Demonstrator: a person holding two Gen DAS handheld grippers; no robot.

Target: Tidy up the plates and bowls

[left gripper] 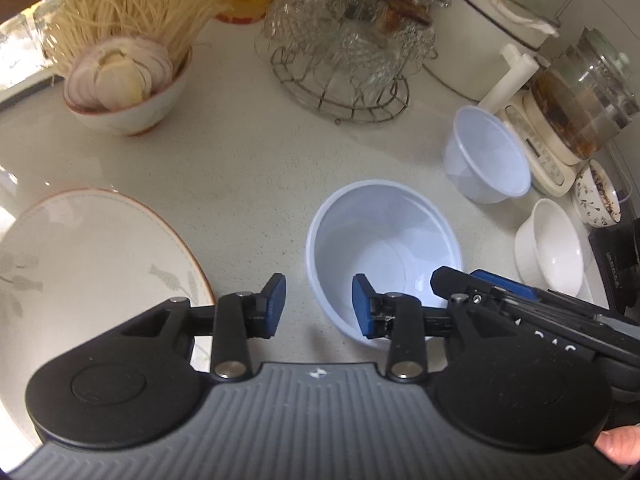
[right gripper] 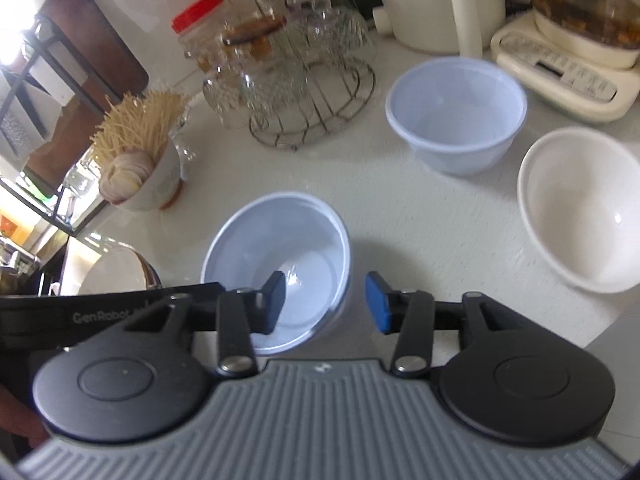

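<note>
Speckled white countertop point(left gripper: 240, 168) is carrying all the crockery, with a wire rack of glassware point(left gripper: 344, 52) sitting at 12 o'clock in the left wrist view.

Left gripper point(left gripper: 319, 306) is hanging open with nothing between its pads; its right pad is overlapping the near rim of the near plastic bowl point(left gripper: 384, 256), which is standing upright just ahead at 1 o'clock. Whether that pad is touching the rim cannot be told.

Right gripper point(right gripper: 326, 302) is likewise hanging open and empty. Its left finger is showing over the interior of the same bowl point(right gripper: 280, 256), its right finger outside the wall, so the jaws are straddling the rim without closing on it.

Remaining items:
- Second plastic bowl point(right gripper: 456, 112) is standing alone at 1 o'clock in the right wrist view.
- White ceramic bowl point(right gripper: 580, 208) is sitting at 3 o'clock, apart from the others.
- Floral plate point(left gripper: 88, 276) is lying at 9 o'clock in the left wrist view.

Judged from this layout, the task is sitting at an early stage: no bowls are nested, and all stacking is outstanding.
</note>
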